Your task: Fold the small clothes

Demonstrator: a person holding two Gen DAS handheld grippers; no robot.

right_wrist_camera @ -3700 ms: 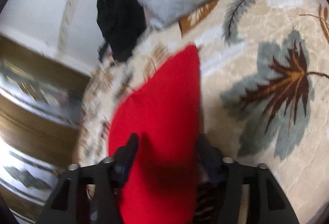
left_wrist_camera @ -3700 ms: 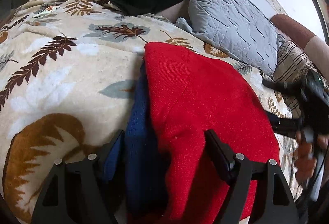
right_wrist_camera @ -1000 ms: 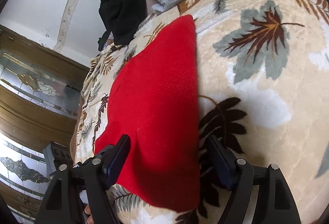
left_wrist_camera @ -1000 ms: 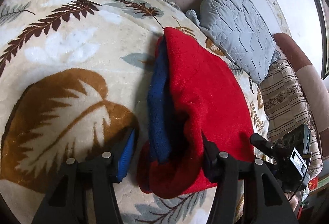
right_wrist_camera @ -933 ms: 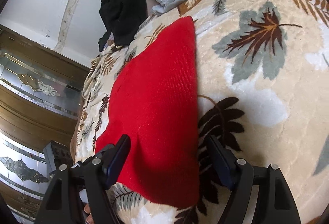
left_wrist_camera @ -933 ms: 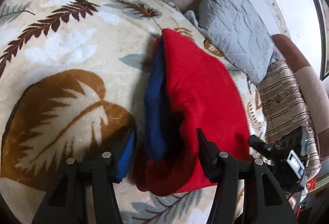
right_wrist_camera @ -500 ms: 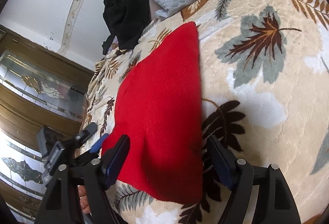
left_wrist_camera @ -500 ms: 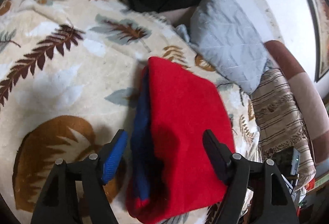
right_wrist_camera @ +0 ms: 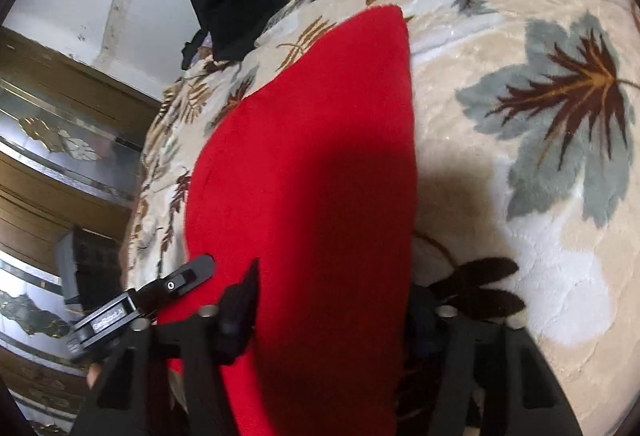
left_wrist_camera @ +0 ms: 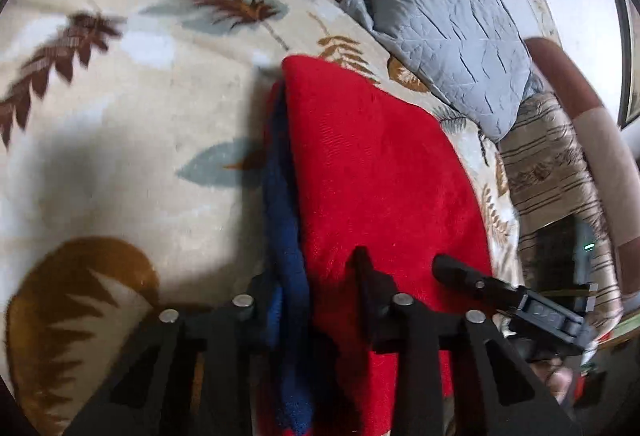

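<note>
On the leaf-print blanket [left_wrist_camera: 120,140] — red garment [left_wrist_camera: 372,172], grey pillow [left_wrist_camera: 448,32] beyond

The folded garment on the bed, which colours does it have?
Red garment outside, blue layer along one edge; clearest in the left wrist view.

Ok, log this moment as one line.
left gripper: closing on red-blue garment | right gripper: closing on it | surface: leaf-print blanket
</note>
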